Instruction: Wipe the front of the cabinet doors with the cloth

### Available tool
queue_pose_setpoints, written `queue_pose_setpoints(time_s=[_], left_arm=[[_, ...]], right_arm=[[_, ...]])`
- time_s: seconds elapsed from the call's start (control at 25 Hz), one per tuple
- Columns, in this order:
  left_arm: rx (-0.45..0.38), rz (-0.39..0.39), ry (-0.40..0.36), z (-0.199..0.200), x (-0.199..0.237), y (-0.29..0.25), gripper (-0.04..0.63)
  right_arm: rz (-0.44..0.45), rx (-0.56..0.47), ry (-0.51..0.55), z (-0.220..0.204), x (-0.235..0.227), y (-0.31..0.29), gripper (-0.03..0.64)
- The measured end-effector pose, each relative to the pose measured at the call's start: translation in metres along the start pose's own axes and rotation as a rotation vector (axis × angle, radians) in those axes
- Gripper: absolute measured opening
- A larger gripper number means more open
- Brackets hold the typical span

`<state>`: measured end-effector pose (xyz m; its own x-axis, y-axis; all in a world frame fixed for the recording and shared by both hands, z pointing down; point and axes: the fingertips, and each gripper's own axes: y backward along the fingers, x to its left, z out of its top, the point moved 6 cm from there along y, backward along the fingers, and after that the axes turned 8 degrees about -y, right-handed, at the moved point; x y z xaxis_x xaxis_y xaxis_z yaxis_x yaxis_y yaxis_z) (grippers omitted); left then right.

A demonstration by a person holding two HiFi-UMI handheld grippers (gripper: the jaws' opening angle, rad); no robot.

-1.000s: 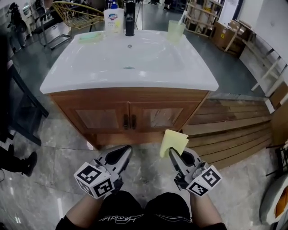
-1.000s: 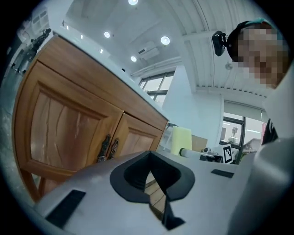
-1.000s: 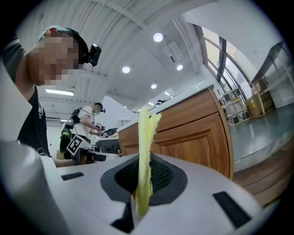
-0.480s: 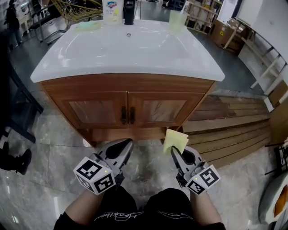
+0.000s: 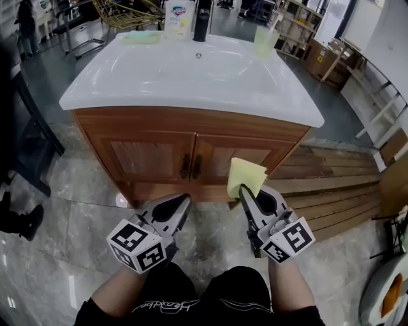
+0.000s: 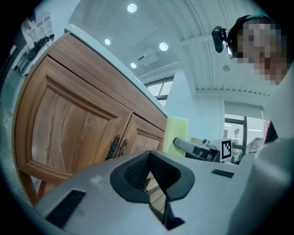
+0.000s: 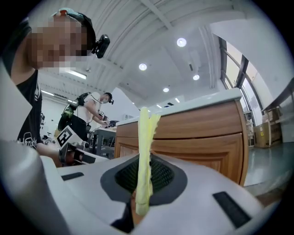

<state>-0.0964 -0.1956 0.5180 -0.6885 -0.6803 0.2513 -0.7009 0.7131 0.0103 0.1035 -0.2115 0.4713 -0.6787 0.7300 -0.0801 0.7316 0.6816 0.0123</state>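
Observation:
The wooden cabinet (image 5: 191,130) has two doors, left door (image 5: 150,159) and right door (image 5: 233,155), with dark handles (image 5: 190,167) at the middle seam. My right gripper (image 5: 243,190) is shut on a folded yellow cloth (image 5: 246,176), which stands upright just short of the right door's lower part. From the right gripper view the cloth (image 7: 144,147) rises edge-on between the jaws, with a door (image 7: 197,144) behind it. My left gripper (image 5: 184,200) is shut and empty, low in front of the seam. The left gripper view looks up at the doors (image 6: 69,121) and the cloth (image 6: 176,133).
A white basin top (image 5: 191,73) overhangs the cabinet, carrying a soap bottle (image 5: 180,16), a black tap (image 5: 203,13) and a green cup (image 5: 264,39). Wooden planks (image 5: 338,191) lie on the floor to the right. A black frame (image 5: 32,143) stands at the left.
Both grippers have come closer to the cabinet front. The right one has carried the cloth up towards the right door. The left gripper stays shut and empty.

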Motion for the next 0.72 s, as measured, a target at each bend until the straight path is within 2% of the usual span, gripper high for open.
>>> queue_pose_setpoints(time_s=[0.16,0.36,0.48,0.72], left_arm=[[0.003,0.018,0.006,0.003,0.004,0.008,0.005],[0.015,0.035,0.005,0.005,0.008,0.015,0.005],[0.024,0.045,0.011,0.004,0.010,0.017,0.005],[0.044,0.055,0.010,-0.001,0.011,0.023,0.006]], right_arm=[[0.036,-0.082,-0.006,0.019,0.010,-0.018,0.040],[0.077,-0.192,-0.159,0.016,0.011,-0.050,0.040],[0.092,-0.197,-0.187,0.003,0.016,-0.068,0.041],[0.090,-0.142,-0.130,-0.018,0.022,-0.091,0.040]])
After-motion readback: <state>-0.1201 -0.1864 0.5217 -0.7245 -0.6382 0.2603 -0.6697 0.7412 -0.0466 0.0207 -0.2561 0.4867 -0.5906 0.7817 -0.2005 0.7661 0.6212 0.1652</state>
